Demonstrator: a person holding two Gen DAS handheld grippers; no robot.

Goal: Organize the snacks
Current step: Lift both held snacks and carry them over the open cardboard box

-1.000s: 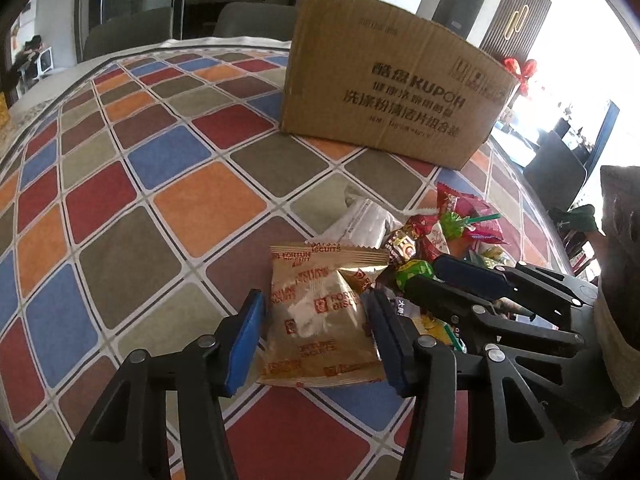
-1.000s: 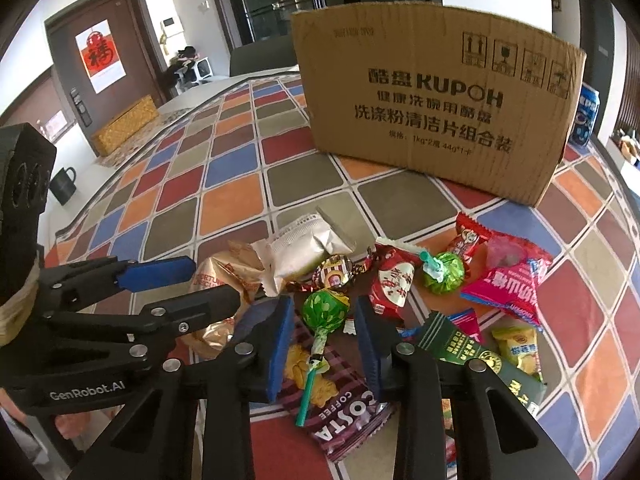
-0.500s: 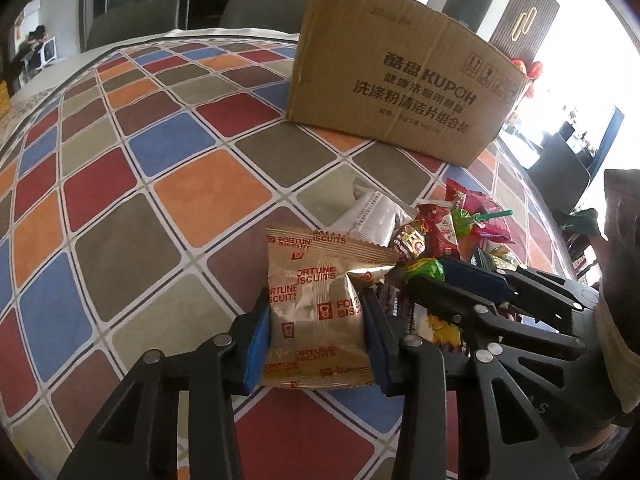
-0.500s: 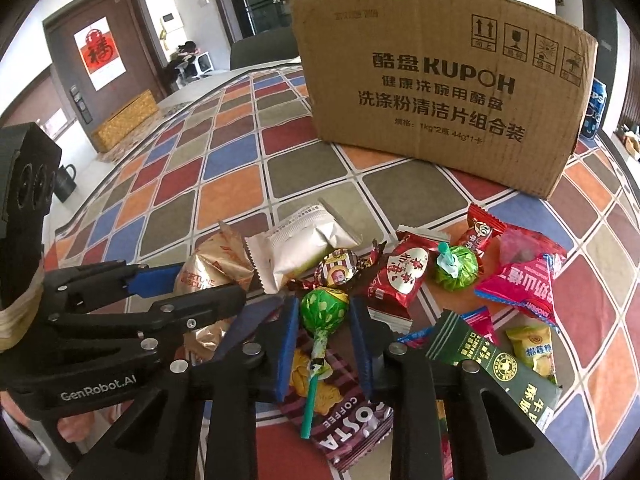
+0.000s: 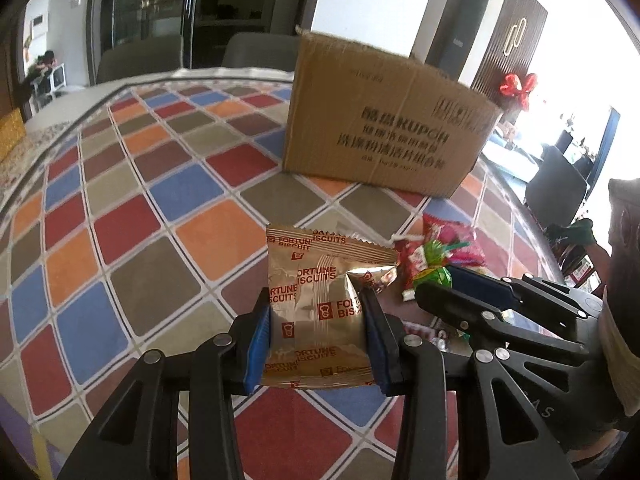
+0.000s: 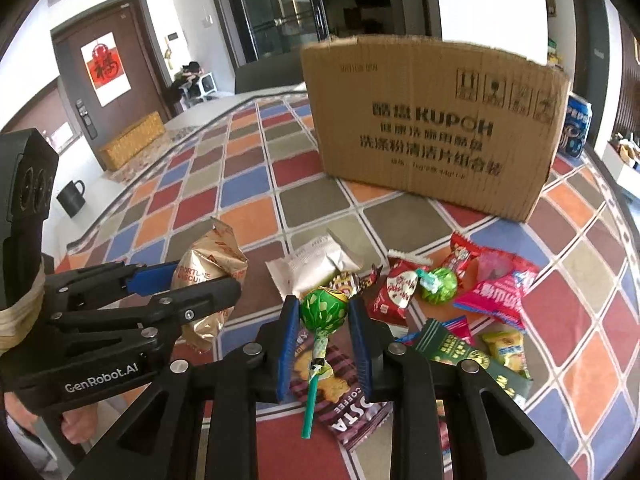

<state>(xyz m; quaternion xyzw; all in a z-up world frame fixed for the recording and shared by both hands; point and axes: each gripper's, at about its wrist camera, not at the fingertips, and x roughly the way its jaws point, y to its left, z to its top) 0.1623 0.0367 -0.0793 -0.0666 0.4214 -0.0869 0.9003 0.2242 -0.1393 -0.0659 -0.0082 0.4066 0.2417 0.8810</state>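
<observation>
My left gripper (image 5: 316,336) is shut on a gold Fortune Biscuits packet (image 5: 316,300) and holds it above the table; the packet also shows in the right wrist view (image 6: 208,264). My right gripper (image 6: 322,336) is shut on a green lollipop (image 6: 324,310), its stick hanging down. A brown KUPOH cardboard box (image 6: 432,120) stands upright behind the snack pile; it also shows in the left wrist view (image 5: 384,128).
On the checked tablecloth (image 6: 248,184) lie a white packet (image 6: 316,264), a red candy packet (image 6: 396,288), a second green lollipop (image 6: 440,284), a pink packet (image 6: 500,292), a green sachet (image 6: 460,352) and a Costa coffee packet (image 6: 344,408). A blue can (image 6: 576,128) stands right of the box.
Both grippers closed, the left on the biscuit packet and the right on the green lollipop, and both items have lifted off the table.
</observation>
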